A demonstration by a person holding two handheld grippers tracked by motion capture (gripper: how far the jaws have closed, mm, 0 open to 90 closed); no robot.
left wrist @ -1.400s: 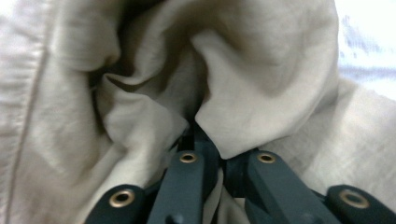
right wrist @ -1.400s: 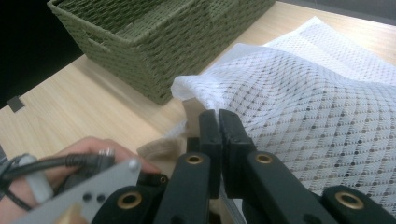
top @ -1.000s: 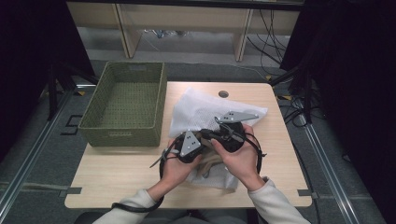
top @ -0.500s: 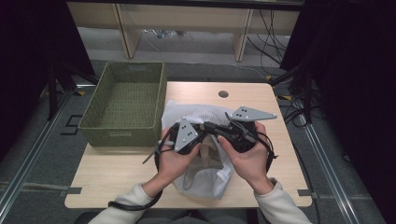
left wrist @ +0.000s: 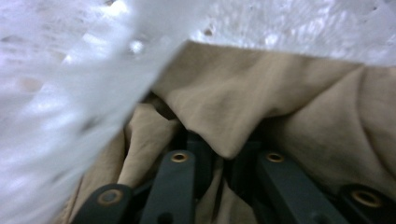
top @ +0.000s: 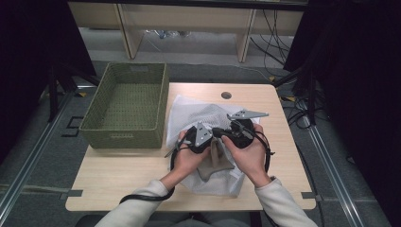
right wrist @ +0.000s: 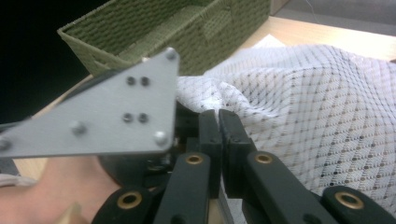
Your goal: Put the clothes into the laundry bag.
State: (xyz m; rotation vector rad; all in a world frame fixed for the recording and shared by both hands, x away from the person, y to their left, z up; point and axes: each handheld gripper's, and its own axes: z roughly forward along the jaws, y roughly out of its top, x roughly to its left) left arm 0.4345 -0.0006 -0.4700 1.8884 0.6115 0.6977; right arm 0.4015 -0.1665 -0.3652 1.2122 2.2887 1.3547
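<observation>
Mesh: white net laundry bag (top: 198, 116) lay spread across the middle of the pale wooden surface (top: 118, 175), just right of the basket, its near part under the person's hands.
Cloth: tan garment (top: 213, 158) sat at the near end of the mesh bag, between the two hands; in the left gripper view its folds (left wrist: 261, 98) draped over the jaws, with the white net above and to the left of them.
Left gripper: left gripper (top: 201, 137), held low over the bag, had its tips buried in the tan cloth; its jaws had just been opening a little, cloth lay between and over them, and whether the pads pressed on it could not be told.
Right gripper: right gripper (top: 236, 135), close beside the left one, had its jaws drawn together in the right gripper view (right wrist: 218, 122), their tips against the edge of the white net; whether any net was pinched between them could not be told.
Basket: green woven basket (top: 125, 106) stood at the left edge of the surface, its right wall just beside the bag.
Hands: both of the person's hands came in from the near side and met over the cloth, sleeves pale.
</observation>
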